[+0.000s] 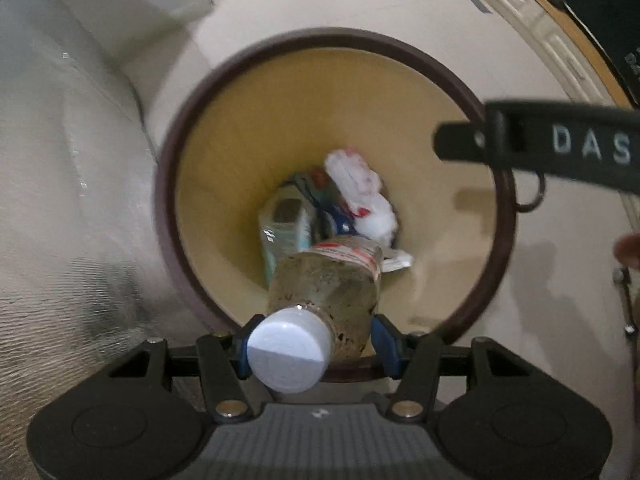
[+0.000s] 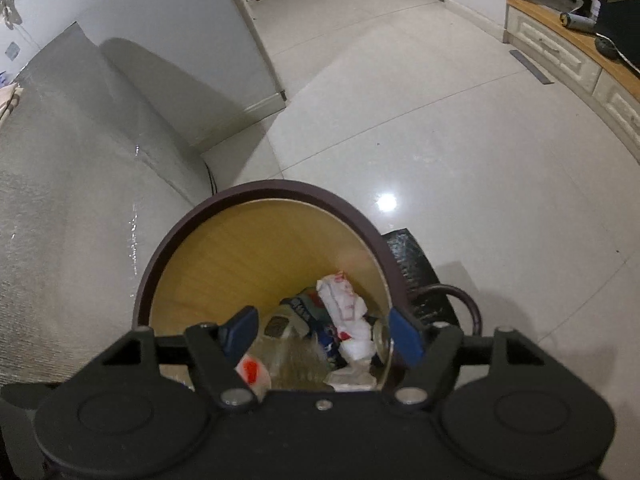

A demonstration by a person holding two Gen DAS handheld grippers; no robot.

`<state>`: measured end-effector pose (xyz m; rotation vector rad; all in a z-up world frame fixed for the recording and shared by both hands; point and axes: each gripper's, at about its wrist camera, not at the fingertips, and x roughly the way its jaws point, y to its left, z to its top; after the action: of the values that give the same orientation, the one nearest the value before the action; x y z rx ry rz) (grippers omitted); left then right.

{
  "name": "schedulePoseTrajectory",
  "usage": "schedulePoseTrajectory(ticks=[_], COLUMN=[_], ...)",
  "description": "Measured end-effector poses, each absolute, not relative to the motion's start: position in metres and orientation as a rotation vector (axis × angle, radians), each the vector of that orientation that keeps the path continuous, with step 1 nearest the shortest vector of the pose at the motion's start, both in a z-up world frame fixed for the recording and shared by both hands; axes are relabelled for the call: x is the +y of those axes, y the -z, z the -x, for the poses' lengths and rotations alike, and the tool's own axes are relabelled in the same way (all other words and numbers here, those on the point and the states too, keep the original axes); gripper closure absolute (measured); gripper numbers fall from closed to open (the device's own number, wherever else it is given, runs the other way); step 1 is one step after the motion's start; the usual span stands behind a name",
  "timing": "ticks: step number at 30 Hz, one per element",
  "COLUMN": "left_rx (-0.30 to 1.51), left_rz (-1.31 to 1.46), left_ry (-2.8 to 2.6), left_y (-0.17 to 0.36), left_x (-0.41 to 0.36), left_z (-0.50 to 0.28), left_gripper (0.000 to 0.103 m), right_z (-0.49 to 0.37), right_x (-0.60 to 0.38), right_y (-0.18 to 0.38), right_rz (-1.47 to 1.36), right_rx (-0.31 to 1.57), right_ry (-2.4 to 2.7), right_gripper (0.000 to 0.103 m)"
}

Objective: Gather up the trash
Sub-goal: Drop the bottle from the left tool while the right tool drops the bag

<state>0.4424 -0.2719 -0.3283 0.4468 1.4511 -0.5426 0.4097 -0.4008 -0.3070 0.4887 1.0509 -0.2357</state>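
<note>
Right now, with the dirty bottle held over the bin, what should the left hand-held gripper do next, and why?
Probably open the left hand-held gripper: its pads clamp the dirty bottle, which points down into the bin, above the trash already inside, so it should drop in.

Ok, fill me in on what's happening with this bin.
A person is collecting trash with handheld tongs. The left tongs are clamped on a dirty plastic bottle with a white cap, held over the round bin, base pointing in. The right tongs are over the same bin, open, with nothing between them. In the bottom lie a crumpled white wrapper and other packaging. The bottle has not been dropped in yet.
</note>
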Motion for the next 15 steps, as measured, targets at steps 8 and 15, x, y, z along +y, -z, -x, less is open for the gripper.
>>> schedulePoseTrajectory(ticks=[8, 15], left_rx=[1.404, 1.399], left_rz=[-0.442, -0.434], left_ry=[0.504, 0.512], left_y=[0.327, 0.32], left_x=[-0.273, -0.275], left_z=[-0.448, -0.448], left_gripper=[0.018, 0.018], right_z=[-0.411, -0.407], right_x=[-0.395, -0.396], right_y=[0.303, 0.298], right_rz=[-0.466, -0.434], right_rx=[1.051, 1.06], right_ry=[0.218, 0.218], right_gripper=[0.03, 0.03])
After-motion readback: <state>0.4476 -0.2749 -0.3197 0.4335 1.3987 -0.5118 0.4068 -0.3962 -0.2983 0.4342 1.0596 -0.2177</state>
